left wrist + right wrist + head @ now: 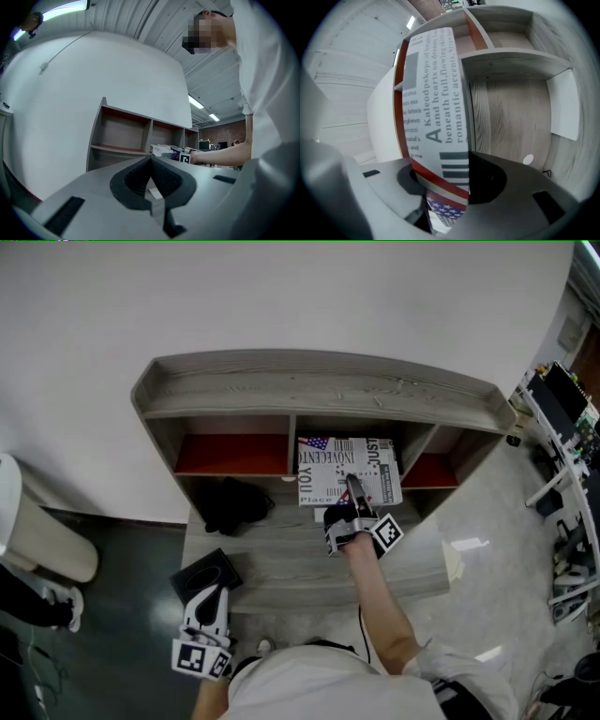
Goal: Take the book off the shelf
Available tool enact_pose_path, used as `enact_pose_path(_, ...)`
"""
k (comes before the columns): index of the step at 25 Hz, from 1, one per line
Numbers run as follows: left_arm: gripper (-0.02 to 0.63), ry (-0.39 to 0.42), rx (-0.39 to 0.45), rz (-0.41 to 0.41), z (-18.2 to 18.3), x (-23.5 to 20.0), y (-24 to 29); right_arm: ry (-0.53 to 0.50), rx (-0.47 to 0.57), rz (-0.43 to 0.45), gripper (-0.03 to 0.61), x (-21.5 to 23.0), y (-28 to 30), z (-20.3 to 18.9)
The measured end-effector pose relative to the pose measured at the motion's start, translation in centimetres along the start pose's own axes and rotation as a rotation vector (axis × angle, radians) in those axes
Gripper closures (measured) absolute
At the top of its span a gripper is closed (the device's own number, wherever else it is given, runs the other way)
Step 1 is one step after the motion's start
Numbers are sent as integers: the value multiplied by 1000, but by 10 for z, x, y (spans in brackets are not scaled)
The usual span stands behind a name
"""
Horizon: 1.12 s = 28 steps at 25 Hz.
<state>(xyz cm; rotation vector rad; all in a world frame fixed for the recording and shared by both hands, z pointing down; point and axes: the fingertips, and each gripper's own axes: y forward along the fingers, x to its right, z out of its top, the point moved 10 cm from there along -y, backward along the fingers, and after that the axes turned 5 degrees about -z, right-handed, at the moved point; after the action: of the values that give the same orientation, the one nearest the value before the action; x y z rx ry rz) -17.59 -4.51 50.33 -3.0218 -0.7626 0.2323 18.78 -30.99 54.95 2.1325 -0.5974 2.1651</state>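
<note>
The book (347, 470), with a black-and-white newsprint cover and a flag corner, lies tilted out of the middle compartment of the grey wooden shelf (319, 390). My right gripper (354, 486) reaches into that compartment from the front. In the right gripper view the book (436, 93) stands edge-on between the jaws, and my right gripper (440, 183) is shut on its lower end. My left gripper (214, 592) hangs low at the front left, away from the book. In its own view the left gripper (151, 161) shows its pads together with nothing between them, and the book (161, 150) is small and far off.
A black crumpled thing (234, 504) lies on the lower shelf board left of the book. A flat black object (204, 573) sits just ahead of the left gripper. A white rounded bin (37, 540) stands at the left. Racks of equipment (562, 418) crowd the right side.
</note>
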Motion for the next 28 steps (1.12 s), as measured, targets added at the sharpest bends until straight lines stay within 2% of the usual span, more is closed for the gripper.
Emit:
enact_pose_path(11,598,-3,2,-89,1,4,11,-22,18,-3,411,-3,-22,0)
enact_pose_path(28,598,-19,1,-146,-2,-5,-7,-38,55,-2,413,-9,-66,-7)
